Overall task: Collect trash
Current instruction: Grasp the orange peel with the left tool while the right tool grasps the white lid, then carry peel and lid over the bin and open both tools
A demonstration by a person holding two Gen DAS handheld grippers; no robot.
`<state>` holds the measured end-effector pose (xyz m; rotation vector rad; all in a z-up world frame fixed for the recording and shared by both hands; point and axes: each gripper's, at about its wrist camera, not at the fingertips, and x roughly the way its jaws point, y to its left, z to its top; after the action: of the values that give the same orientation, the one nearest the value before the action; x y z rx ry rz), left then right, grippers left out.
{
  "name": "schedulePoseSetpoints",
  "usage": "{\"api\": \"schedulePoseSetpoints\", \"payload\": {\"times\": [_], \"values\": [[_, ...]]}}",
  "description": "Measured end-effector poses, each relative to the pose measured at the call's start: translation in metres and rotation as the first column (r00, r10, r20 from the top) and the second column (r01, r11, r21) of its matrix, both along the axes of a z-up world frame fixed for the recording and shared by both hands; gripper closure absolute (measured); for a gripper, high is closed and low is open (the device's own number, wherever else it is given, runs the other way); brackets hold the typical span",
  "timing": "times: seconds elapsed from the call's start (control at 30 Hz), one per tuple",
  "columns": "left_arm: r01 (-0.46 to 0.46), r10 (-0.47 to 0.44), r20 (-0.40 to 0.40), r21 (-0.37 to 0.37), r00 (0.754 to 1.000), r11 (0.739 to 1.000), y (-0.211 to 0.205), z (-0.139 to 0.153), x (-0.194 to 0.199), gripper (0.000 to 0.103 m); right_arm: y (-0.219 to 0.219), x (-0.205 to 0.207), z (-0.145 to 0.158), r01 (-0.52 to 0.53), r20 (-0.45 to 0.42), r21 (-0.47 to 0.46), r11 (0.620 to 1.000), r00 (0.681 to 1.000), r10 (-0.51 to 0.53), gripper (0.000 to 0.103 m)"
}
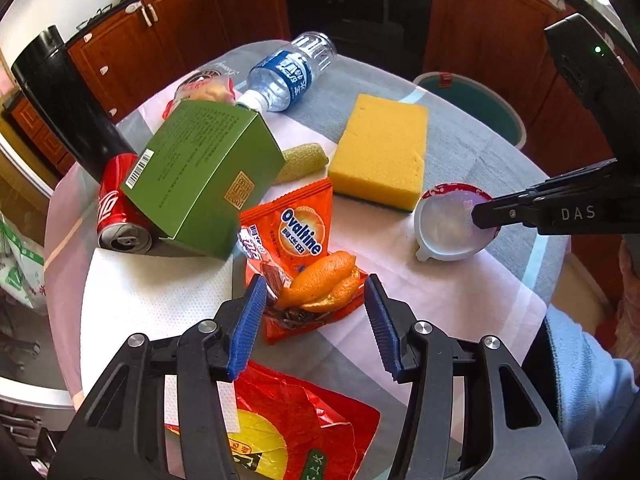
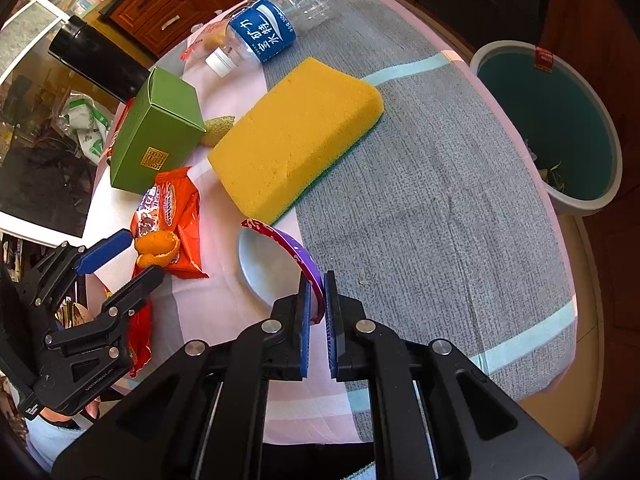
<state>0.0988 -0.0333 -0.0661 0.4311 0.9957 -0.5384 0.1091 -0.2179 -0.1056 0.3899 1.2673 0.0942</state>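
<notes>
In the left wrist view an orange peel [image 1: 324, 284] lies on an orange Ovaltine wrapper [image 1: 296, 224] with a small brown wrapper [image 1: 276, 276] beside it. My left gripper [image 1: 316, 280] is open, its blue pads [image 1: 252, 312] standing either side of the peel without pressing on it. The right wrist view shows the same gripper [image 2: 144, 254] at the peel [image 2: 158, 246]. My right gripper [image 2: 318, 276] is shut on the red-purple rim of a white bowl [image 2: 264, 260], which sits tipped on the cloth. From the left wrist it [image 1: 478, 214] reaches in at the bowl [image 1: 444, 232].
A green box [image 1: 200, 176] leans on a red cola can [image 1: 116, 216] beside a black flask [image 1: 60, 100]. A water bottle [image 1: 288, 76], a yellow sponge [image 1: 380, 152] and a red bag [image 1: 304, 428] lie on the round table [image 2: 440, 200]. A teal bin [image 2: 552, 120] stands past its far edge.
</notes>
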Motion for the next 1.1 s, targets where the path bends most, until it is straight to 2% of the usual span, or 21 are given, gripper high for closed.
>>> {"api": "schedulePoseSetpoints", "payload": {"times": [0.17,0.23,0.27,0.37,0.53,0.77,0.93,1.1], "values": [[0.063,-0.061,-0.033,0.045,0.998,0.997,-0.013,-0.015,0.002,0.048,0.000,0.001,-0.007,0.003,-0.019,0.014,1.000,1.000,-0.003,0.095],[0.060,-0.058,-0.055,0.050,0.997,0.997,-0.013,-0.021,0.002,0.058,-0.001,0.002,-0.009,0.004,-0.024,0.017,1.000,1.000,-0.003,0.094],[0.057,-0.054,-0.062,0.045,0.997,0.997,-0.011,-0.022,0.002,0.074,-0.001,0.002,-0.010,0.004,-0.025,0.018,1.000,1.000,-0.003,0.094],[0.029,-0.029,-0.083,-0.006,0.996,1.000,-0.005,-0.016,0.002,0.078,-0.001,0.005,-0.013,0.001,-0.028,0.022,1.000,1.000,-0.001,0.093],[-0.057,0.041,-0.144,-0.106,0.989,0.993,0.007,-0.005,0.005,0.079,0.003,0.010,-0.013,-0.008,-0.004,0.018,1.000,1.000,0.008,0.092],[-0.132,0.107,-0.140,-0.185,0.984,0.974,0.021,0.024,0.004,0.079,-0.007,0.005,-0.003,0.004,0.033,0.042,0.999,0.999,-0.005,0.098],[-0.168,0.144,-0.125,-0.211,0.982,0.963,0.025,0.044,0.010,0.078,-0.024,0.003,0.015,0.018,0.073,0.084,0.996,0.997,-0.024,0.098],[-0.172,0.143,-0.142,-0.219,0.980,0.960,0.003,0.047,0.014,0.078,-0.045,-0.001,0.028,0.043,0.110,0.115,0.992,0.992,-0.056,0.098]]}}
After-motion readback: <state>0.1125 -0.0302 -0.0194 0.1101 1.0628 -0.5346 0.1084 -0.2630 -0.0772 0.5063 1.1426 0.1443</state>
